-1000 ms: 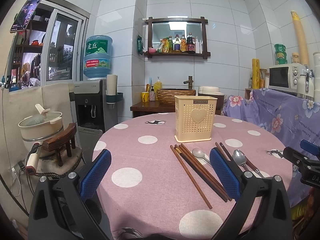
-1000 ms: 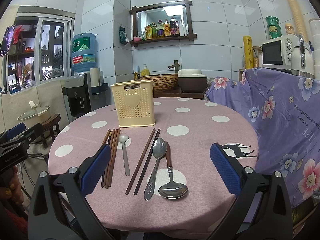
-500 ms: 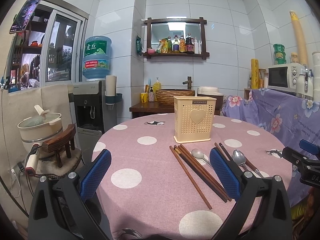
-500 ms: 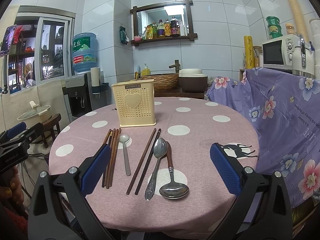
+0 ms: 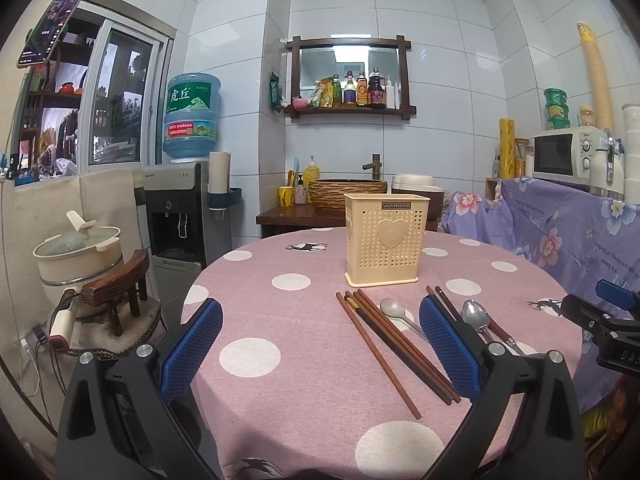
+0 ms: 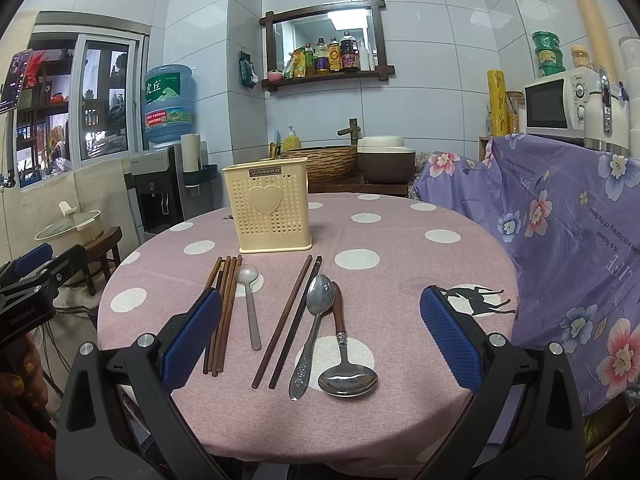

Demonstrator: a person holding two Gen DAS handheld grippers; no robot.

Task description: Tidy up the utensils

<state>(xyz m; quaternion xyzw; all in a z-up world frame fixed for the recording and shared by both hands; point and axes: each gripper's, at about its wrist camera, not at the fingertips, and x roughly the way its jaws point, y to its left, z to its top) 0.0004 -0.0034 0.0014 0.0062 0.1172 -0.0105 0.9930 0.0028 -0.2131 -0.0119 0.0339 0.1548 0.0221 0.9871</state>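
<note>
A cream perforated utensil holder (image 6: 269, 208) stands upright on the pink dotted round table (image 6: 400, 240); it also shows in the left wrist view (image 5: 385, 238). In front of it lie a bundle of brown chopsticks (image 6: 224, 308), a pale spoon (image 6: 250, 300), a pair of dark chopsticks (image 6: 292, 320), a steel spoon (image 6: 316, 320) and a wooden-handled ladle spoon (image 6: 344, 352). The chopstick bundle (image 5: 392, 344) shows in the left wrist view too. My right gripper (image 6: 320, 332) is open and empty above the table's near edge. My left gripper (image 5: 318, 344) is open and empty to the left.
A water dispenser (image 5: 180, 216) and a pot on a stool (image 5: 80, 256) stand left of the table. A purple floral cloth (image 6: 560, 216) covers furniture on the right, with a microwave (image 6: 560, 104) on top. A basin and rice cooker (image 6: 384, 160) sit behind.
Both grippers have drifted very slightly; the utensils and holder have not moved.
</note>
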